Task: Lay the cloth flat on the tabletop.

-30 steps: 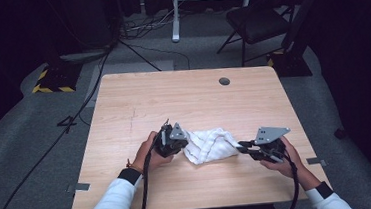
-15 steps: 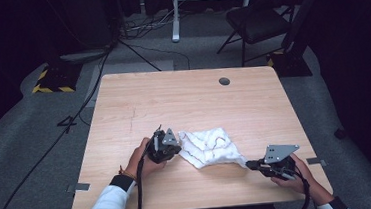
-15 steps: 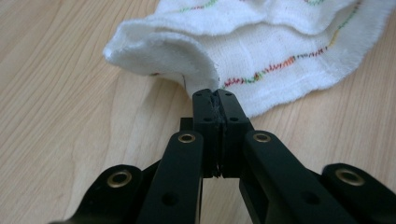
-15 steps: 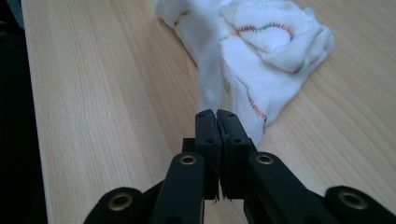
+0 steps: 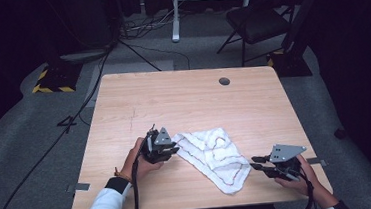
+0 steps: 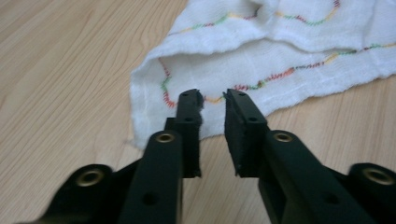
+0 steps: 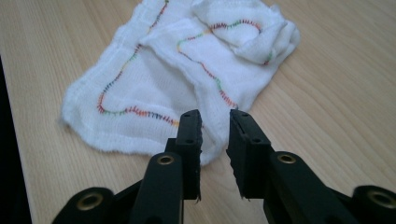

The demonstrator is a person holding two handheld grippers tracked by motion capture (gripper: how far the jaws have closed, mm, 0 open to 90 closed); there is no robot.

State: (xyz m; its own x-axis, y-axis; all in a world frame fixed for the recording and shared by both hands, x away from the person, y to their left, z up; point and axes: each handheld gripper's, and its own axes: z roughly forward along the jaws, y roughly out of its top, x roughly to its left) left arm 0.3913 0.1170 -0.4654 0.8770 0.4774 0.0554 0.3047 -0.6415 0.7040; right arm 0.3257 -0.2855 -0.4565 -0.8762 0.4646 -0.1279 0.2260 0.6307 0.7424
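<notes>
Left hand-held gripper (image 5: pixel 173 147): jaws have just been opening and stand slightly parted, released, with nothing between the pads; the tips (image 6: pixel 212 100) hover over the corner of the white cloth (image 5: pixel 211 152) at its 9 o'clock end. Right hand-held gripper (image 5: pixel 256 162): jaws likewise just opened to a narrow gap, released, tips (image 7: pixel 215 122) at the cloth's 4 o'clock corner, just beside it. The cloth lies rumpled and partly folded on the wooden surface (image 5: pixel 188 99), between both hand-held grippers, close to the near edge at 6 o'clock. Open room extends toward 12 o'clock, up to a round grommet (image 5: pixel 224 81)
</notes>
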